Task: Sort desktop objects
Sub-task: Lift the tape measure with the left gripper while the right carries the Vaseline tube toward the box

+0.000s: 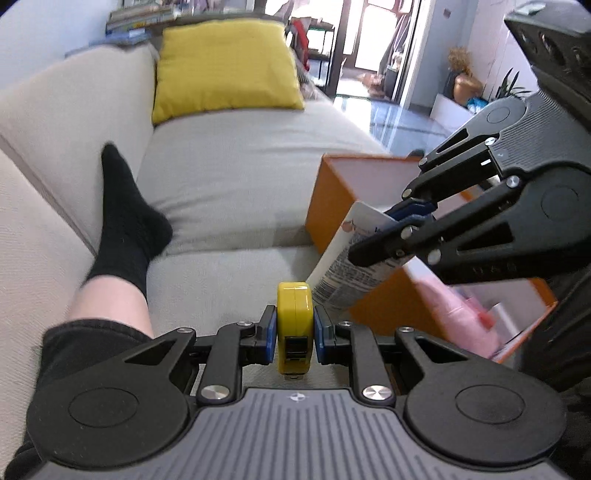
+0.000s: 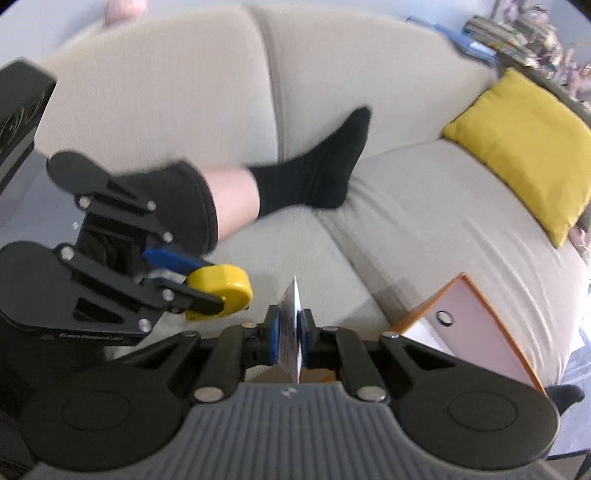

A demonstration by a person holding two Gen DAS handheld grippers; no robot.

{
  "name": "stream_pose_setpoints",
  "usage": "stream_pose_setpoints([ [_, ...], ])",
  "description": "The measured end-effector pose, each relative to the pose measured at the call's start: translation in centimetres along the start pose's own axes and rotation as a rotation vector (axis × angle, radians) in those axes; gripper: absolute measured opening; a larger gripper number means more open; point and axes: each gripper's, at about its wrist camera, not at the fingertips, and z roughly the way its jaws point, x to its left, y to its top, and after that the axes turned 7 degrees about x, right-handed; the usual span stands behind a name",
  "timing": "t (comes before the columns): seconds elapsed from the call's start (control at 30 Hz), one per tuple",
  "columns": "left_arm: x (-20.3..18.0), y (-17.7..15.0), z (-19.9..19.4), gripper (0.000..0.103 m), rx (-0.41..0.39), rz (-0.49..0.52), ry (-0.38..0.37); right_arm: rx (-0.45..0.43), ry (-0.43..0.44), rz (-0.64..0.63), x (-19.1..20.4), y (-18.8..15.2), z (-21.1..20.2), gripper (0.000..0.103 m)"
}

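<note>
My left gripper (image 1: pixel 294 328) is shut on a yellow tape measure (image 1: pixel 293 306), held on edge between the blue pads above the beige sofa. The right wrist view shows the same left gripper (image 2: pixel 218 284) and tape measure (image 2: pixel 232 284) at the left. My right gripper (image 2: pixel 290 334) is shut on the flat crimped end of a white tube (image 2: pixel 292 306). From the left wrist view the right gripper (image 1: pixel 373 232) comes in from the right, and the tube (image 1: pixel 343 273) hangs down from it beside an orange box (image 1: pixel 328 199) with a pale inside.
A person's leg in a black sock (image 1: pixel 122 221) lies across the sofa seat (image 1: pixel 236 177). A yellow cushion (image 1: pixel 225 66) leans at the sofa's far end, with stacked books (image 1: pixel 140 18) behind. Something pink (image 1: pixel 458 314) lies in the box, whose flap (image 2: pixel 480 325) shows lower right.
</note>
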Motion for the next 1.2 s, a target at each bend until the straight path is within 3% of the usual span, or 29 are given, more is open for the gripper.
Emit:
stream_pose_setpoints([
  [0.27, -4.5, 1.6, -3.9, 0.022, -0.084, 0.076, -0.044, -0.166, -0.022, 0.171, -2.9, -4.0, -8.1, 0.011],
  [0.43, -7.1, 2.6, -3.8, 0.022, -0.091, 0.115, -0.071, -0.172, -0.094, 0.251, -4.5, -7.6, -10.3, 0.011],
  [0.77, -10.3, 4.5, -0.3, 0.022, -0.037, 0.151, -0.179, -0.109, -0.221, 0.397, -8.0, -13.4, -9.2, 0.011],
  [1.2, -15.2, 6.0, 7.7, 0.022, 0.136, 0.236, -0.338, -0.056, -0.201, 0.474, -11.5, -16.5, -5.7, 0.011],
])
